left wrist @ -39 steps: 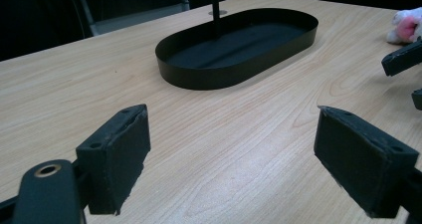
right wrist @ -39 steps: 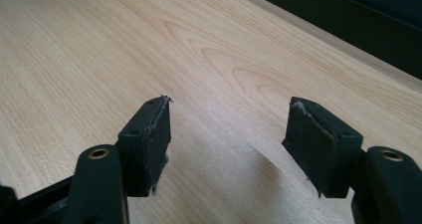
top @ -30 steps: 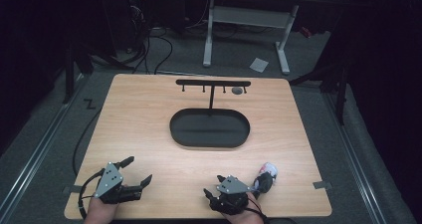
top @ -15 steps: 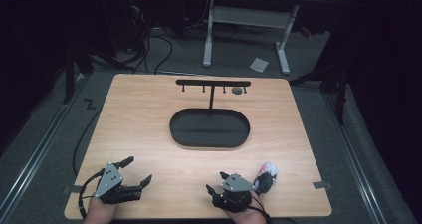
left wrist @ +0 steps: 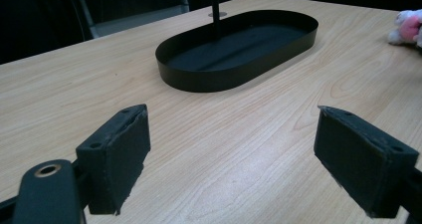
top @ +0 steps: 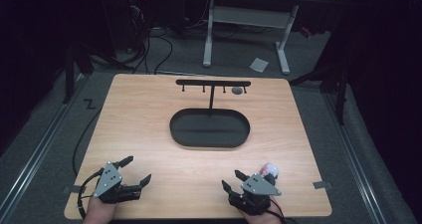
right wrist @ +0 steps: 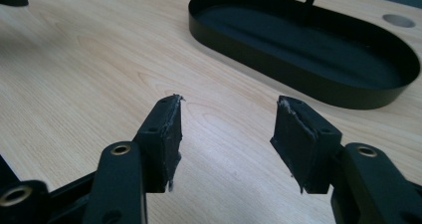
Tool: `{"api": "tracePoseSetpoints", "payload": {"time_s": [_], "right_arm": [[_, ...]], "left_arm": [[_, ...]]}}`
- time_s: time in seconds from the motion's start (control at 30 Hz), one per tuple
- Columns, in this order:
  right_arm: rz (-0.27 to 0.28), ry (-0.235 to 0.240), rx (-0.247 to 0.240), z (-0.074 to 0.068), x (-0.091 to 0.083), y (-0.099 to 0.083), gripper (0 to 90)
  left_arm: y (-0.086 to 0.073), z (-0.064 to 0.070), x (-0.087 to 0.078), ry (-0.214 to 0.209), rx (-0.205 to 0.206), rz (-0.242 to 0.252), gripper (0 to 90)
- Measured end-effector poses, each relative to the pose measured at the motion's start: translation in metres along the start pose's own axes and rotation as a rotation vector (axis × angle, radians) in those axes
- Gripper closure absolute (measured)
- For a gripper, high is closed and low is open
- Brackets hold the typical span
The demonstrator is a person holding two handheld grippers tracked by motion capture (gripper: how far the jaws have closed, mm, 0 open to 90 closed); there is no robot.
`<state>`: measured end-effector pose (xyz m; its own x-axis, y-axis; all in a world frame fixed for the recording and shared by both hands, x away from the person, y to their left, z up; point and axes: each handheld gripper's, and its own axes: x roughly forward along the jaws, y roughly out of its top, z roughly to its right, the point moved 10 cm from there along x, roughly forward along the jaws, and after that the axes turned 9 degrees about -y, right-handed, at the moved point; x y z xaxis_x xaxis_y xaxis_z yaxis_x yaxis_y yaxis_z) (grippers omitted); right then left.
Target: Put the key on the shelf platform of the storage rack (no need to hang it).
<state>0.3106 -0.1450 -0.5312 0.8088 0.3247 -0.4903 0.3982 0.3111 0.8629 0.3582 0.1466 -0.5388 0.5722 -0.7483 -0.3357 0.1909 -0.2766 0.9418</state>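
A black oval tray point(top: 209, 133) lies at the table's middle, with a black T-shaped hook stand point(top: 213, 83) rising from its far side. A small pink and white plush toy point(top: 270, 169) sits near the front right. My left gripper point(top: 135, 170) rests open at the front left corner, nothing between its jaws. My right gripper point(top: 230, 180) is open at the front edge, just left of the toy and apart from it. The left gripper view has its own jaws point(left wrist: 234, 149) wide apart, facing the tray point(left wrist: 199, 77), with the toy point(left wrist: 408, 27) at far right. In the right gripper view the open jaws point(right wrist: 226, 129) point at the tray point(right wrist: 348, 98).
A small grey disc point(top: 237, 90) lies on the wooden table point(top: 139, 114) behind the tray, under the stand's right end; it is also in the right gripper view point(right wrist: 396, 20). Beyond the table are a dark floor, cables and a white desk frame point(top: 249, 20).
My right gripper has shifted slightly to the right, closer to the plush toy. The left gripper, tray and toy have stayed put.
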Motion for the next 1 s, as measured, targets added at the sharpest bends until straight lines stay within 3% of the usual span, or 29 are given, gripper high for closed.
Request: {"api": "tracePoseSetpoints", "payload": {"time_s": [0.2,0.47,0.6,0.7,0.8,1.0], "right_arm": [[0.043,-0.058,0.025,0.019,-0.019,0.005,56.8],[0.083,-0.198,0.075,0.069,-0.046,0.0,76.2],[0.054,-0.266,0.105,0.1,-0.056,-0.018,89.5],[0.013,-0.275,0.127,0.114,-0.06,-0.039,89.9],[-0.035,-0.248,0.156,0.115,-0.06,-0.058,90.0],[-0.102,-0.195,0.098,0.096,-0.049,-0.073,89.9]], "left_arm": [[0.005,0.001,0.006,-0.01,0.005,0.012,15.1],[0.012,0.003,0.016,-0.021,0.011,0.026,15.1],[0.015,0.005,0.023,-0.031,0.014,0.032,15.1],[0.016,0.007,0.028,-0.038,0.022,0.027,15.1],[0.017,0.009,0.032,-0.047,0.028,0.021,15.1],[0.019,0.009,0.036,-0.049,0.027,0.03,15.1]]}}
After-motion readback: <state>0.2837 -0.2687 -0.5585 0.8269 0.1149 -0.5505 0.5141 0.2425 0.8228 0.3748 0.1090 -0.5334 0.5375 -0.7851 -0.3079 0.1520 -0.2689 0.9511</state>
